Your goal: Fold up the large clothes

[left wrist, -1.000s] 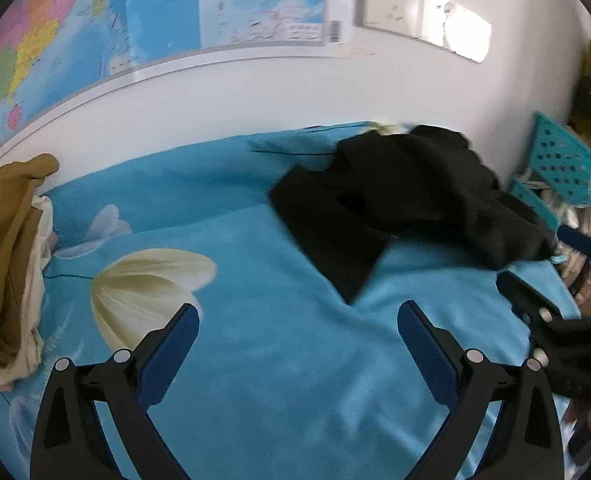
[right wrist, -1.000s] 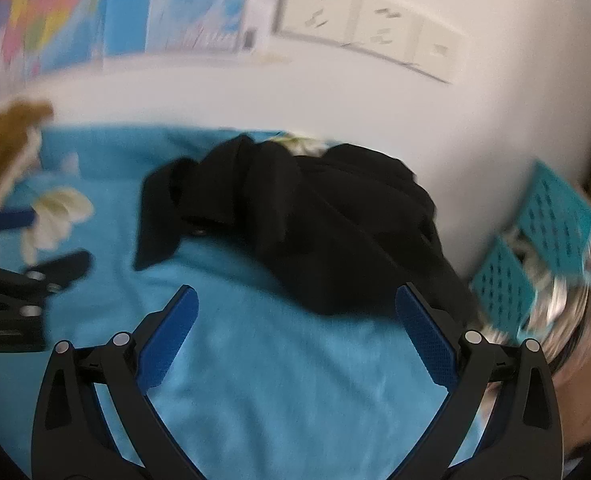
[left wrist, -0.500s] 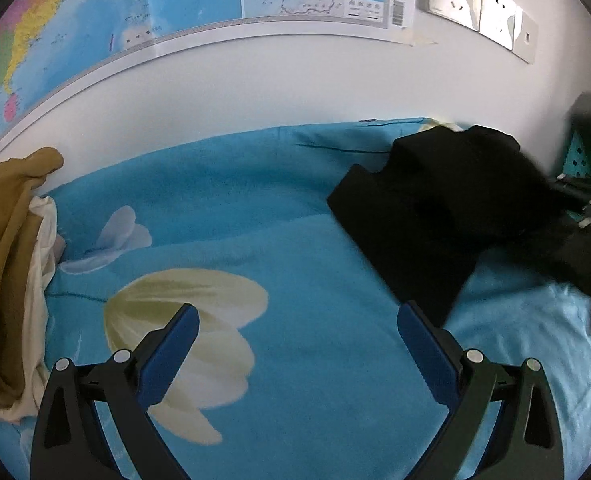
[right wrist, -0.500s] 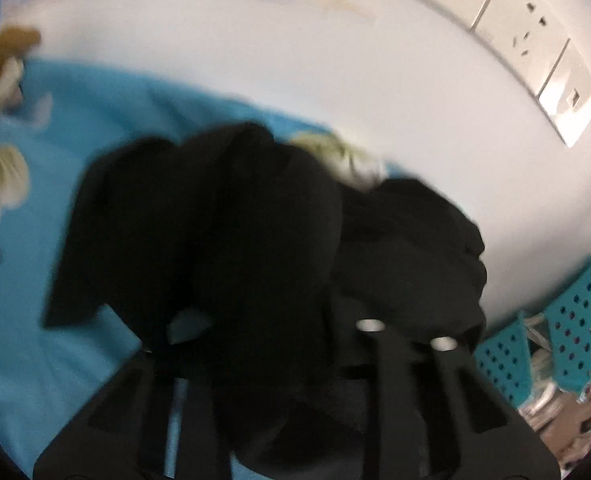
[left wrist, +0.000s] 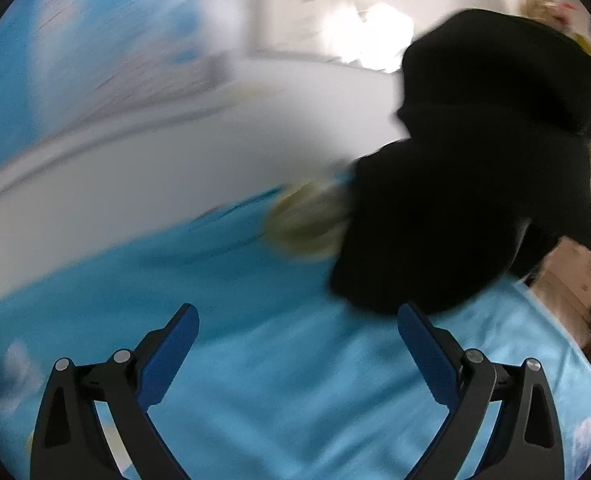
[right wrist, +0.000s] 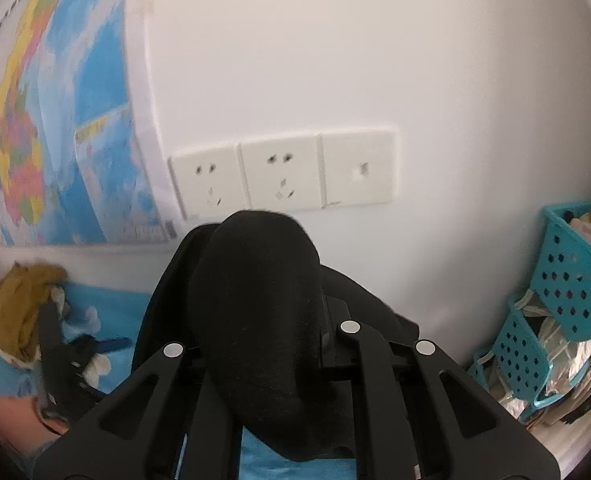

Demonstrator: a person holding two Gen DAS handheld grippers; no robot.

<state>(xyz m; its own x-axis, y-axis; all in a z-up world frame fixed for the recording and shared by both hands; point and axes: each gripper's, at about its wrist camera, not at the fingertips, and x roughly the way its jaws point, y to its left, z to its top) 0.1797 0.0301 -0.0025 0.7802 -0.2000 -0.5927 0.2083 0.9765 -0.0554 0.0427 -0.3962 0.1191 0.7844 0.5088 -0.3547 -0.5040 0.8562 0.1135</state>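
The right gripper (right wrist: pixel 255 344) is closing its fingers on a bunch of the black garment (left wrist: pixel 467 184), hoisting it off the blue bedspread (left wrist: pixel 295 392) — the pick-up step. The left gripper (left wrist: pixel 295 344) hangs open, empty; next it likely needs a free edge to spread the cloth.

We note the garment (right wrist: pixel 255 320) as black, matt cloth with a soft, slightly napped face. The bedsheet (left wrist: pixel 295 400) is blue cloth, smooth and matt. The right gripper (right wrist: pixel 263 352) is matt black plastic with bright metal pins; the left gripper (left wrist: pixel 297 320) carries blue matt pads (left wrist: pixel 171 352). The sockets (right wrist: pixel 279 172) are glossy white plastic. The map (right wrist: pixel 55 120) is sheened paper. The baskets (right wrist: pixel 575 276) are perforated teal plastic.
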